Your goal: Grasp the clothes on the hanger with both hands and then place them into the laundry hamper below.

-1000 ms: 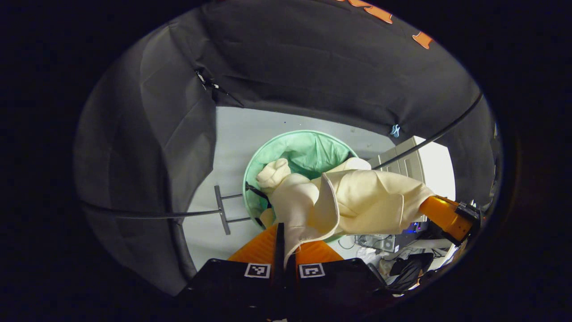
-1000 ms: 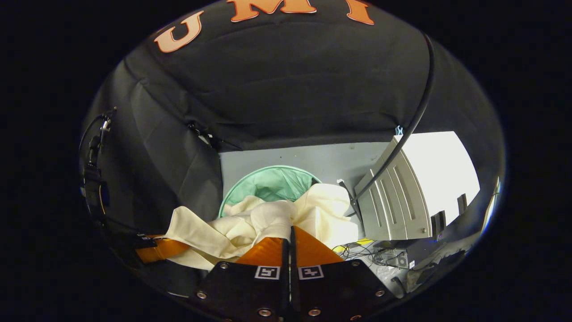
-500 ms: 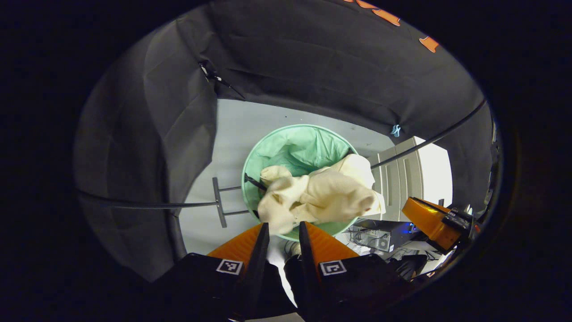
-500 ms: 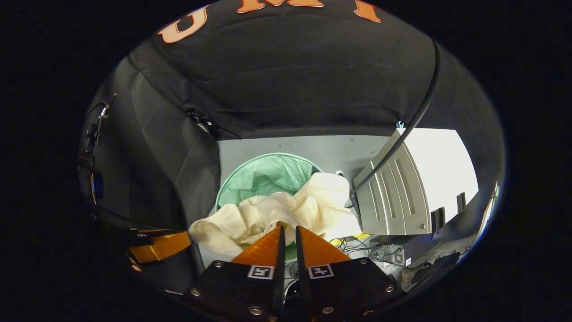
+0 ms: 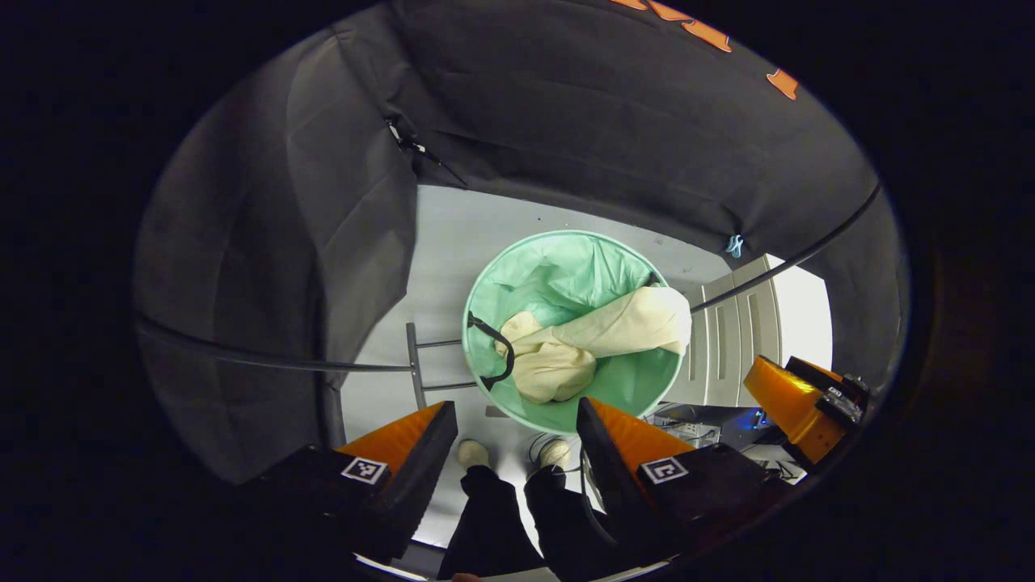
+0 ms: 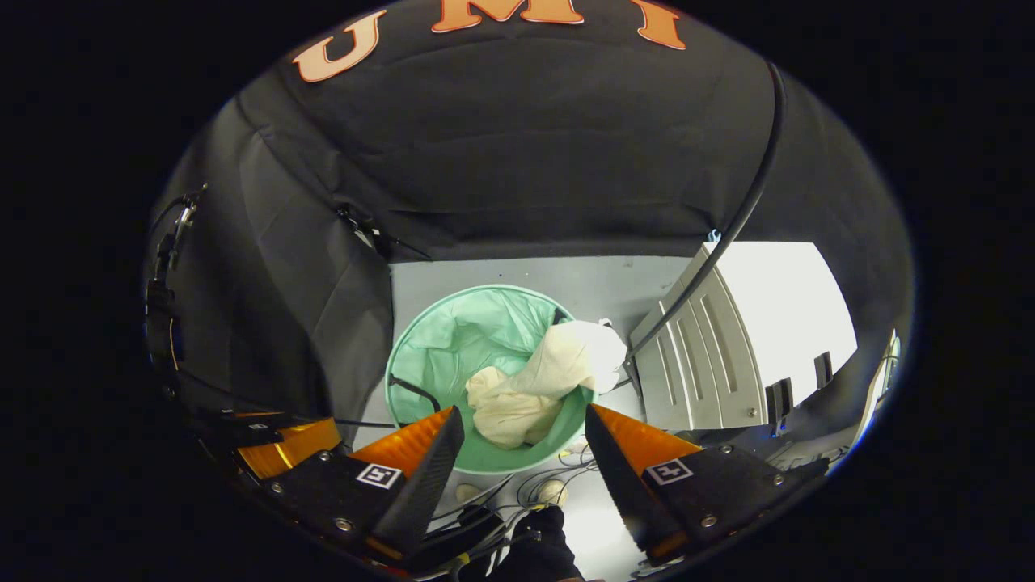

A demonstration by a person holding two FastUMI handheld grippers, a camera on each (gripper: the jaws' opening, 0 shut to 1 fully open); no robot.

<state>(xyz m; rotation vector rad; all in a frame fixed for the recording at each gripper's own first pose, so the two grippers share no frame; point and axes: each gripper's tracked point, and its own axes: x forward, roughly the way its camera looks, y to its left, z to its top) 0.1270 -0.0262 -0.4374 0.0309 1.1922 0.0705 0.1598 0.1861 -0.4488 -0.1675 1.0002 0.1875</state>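
The cream garment [image 5: 558, 360] lies crumpled inside the round green laundry hamper [image 5: 558, 267]. One fold is draped over the hamper's right rim. In the left gripper view my left gripper [image 5: 516, 406] hangs open above the hamper's near rim, nothing between its fingers. The right gripper [image 5: 796, 404] shows off to the right there. In the right gripper view the garment [image 6: 521, 396] rests in the hamper [image 6: 449, 339], and my right gripper [image 6: 522, 411] stands wide open over the near rim, apart from the cloth. The left gripper [image 6: 283, 444] sits at lower left.
A grey ribbed cabinet [image 5: 728, 347] [image 6: 695, 356] stands right beside the hamper. A metal rack foot [image 5: 416, 376] lies on the pale floor to its left. A person's dark trouser legs [image 5: 501, 509] and shoes, with loose cables [image 6: 558, 477], are just below the hamper.
Both grippers went from shut on the garment to wide open. The garment dropped free and settled into the hamper, and both grippers have drawn back from it.
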